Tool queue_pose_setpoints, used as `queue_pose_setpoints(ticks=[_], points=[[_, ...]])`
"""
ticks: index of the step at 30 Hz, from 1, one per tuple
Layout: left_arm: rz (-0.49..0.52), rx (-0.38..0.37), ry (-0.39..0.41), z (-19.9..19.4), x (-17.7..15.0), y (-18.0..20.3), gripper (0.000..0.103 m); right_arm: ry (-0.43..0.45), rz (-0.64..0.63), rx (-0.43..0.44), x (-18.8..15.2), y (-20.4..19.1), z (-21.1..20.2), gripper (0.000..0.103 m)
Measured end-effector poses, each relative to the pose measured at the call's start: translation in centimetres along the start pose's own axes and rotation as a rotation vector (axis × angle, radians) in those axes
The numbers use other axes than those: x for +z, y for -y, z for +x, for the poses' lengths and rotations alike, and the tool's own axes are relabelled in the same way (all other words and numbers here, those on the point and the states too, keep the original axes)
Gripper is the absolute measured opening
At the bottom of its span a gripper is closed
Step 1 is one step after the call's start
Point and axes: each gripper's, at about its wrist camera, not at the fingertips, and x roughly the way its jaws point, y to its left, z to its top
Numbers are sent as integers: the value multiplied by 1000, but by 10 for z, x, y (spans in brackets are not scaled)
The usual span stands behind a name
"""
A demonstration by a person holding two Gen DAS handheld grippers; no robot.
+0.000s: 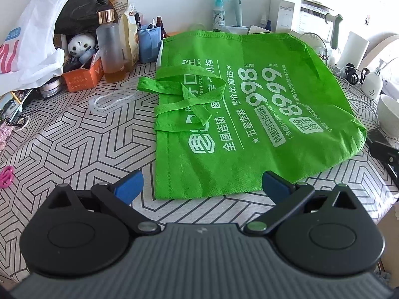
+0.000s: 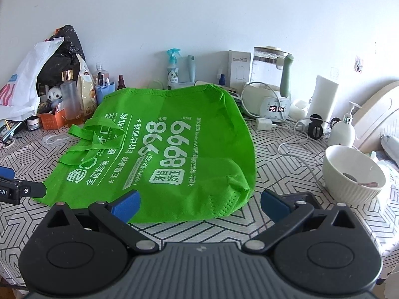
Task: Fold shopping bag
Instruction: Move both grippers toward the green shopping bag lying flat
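Shopping bag (image 1: pixel 249 114) — green non-woven, white print, lying flat and unfolded at the middle of the patterned counter (image 1: pixel 74 144). Its two handles (image 1: pixel 184 92) lie looped over the bag's panel at 9 o'clock in the left wrist view.

Left gripper (image 1: pixel 202 186) — jaws spread wide, blue pads clear of everything, hanging just short of the bag's near edge at 6 o'clock. Right gripper (image 2: pixel 199 201) — likewise spread wide and empty, its left pad over the bag's near corner; contact cannot be told.

Left wrist view only: pink ring-shaped item (image 1: pixel 6 177) at 9 o'clock on the counter; a clear loop of plastic strap (image 1: pixel 112 101) just beside the handles shows plainly here.

Right wrist view only: white ribbed bowl (image 2: pixel 354 174) at 3 o'clock in full, well apart from the bag; kettle base with lit digits (image 2: pixel 275 108) at 1 o'clock; white charger and cable (image 2: pixel 265 124) near the bag's far right corner. The left gripper's tip (image 2: pixel 15 186) enters at 9 o'clock.

Both views: white and black plastic sacks (image 1: pixel 45 25) at 10 o'clock, spray bottle (image 1: pixel 219 10) at 12 o'clock against the wall.
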Motion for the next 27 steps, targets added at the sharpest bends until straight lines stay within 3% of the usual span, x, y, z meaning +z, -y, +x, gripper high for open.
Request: queue_pose_setpoints(ticks=[6, 14, 21, 27], points=[[44, -57, -25, 1, -3, 4, 103, 33, 17, -32, -7, 5, 1, 103], [25, -42, 10, -16, -8, 0, 103, 22, -19, -23, -14, 1, -1, 103], [1, -49, -29, 6, -4, -7, 103, 15, -86, -25, -14, -9, -5, 103], [-7, -31, -40, 21, -4, -11, 103, -1, -56, -42, -12, 4, 8, 103]])
